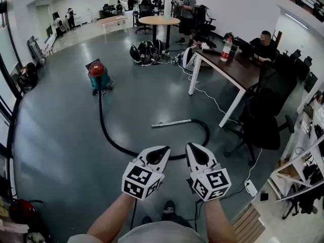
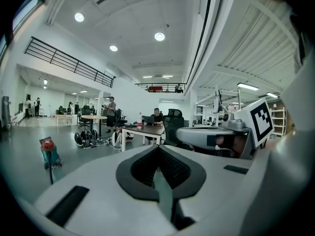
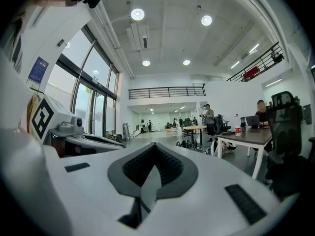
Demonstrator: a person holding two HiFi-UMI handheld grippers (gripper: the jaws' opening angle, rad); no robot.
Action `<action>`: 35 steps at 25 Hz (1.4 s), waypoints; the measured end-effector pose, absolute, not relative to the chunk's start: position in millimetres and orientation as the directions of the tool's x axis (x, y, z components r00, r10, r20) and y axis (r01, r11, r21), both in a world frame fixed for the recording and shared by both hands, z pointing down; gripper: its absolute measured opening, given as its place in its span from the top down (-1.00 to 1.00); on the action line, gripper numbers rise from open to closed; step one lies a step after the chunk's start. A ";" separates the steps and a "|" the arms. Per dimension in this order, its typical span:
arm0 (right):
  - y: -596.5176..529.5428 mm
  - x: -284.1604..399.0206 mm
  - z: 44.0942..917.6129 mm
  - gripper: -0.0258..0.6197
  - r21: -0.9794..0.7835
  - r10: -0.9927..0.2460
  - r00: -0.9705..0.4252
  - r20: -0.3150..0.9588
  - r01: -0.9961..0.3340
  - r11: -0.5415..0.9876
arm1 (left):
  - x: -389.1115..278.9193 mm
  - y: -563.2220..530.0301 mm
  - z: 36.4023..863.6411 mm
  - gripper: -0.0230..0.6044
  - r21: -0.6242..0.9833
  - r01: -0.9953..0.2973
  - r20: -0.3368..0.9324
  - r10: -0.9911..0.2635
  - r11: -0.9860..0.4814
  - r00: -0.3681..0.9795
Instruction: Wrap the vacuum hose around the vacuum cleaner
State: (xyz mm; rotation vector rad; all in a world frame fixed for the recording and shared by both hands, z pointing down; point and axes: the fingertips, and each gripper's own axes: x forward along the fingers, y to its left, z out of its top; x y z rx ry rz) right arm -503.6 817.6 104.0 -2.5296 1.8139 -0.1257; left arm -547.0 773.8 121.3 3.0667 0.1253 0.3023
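Hose (image 1: pixel 103 123) runs from the vacuum cleaner (image 1: pixel 99 78) toward me, curving just past my left gripper (image 1: pixel 161 152) and right gripper (image 1: pixel 194 151), both empty, jaws together.

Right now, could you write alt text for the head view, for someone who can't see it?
The left gripper and right gripper, both shut and empty, are held side by side over a grey floor. Beyond them a black hose curves from a teal and red vacuum cleaner to its metal wand; a table stands at right.
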 end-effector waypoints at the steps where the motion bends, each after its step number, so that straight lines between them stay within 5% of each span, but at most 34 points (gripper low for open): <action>1: 816.5 -500.2 103.7 0.92 -0.071 -0.948 0.315 0.046 -0.946 -0.317 | -543.6 772.3 121.4 0.91 0.069 0.071 0.192 0.083 -0.995 0.978; 35: 686.8 -333.4 141.8 0.92 -0.082 -0.969 0.222 0.105 -0.969 -0.231 | -393.1 634.7 165.1 0.91 0.122 -0.022 0.247 0.008 -0.992 0.969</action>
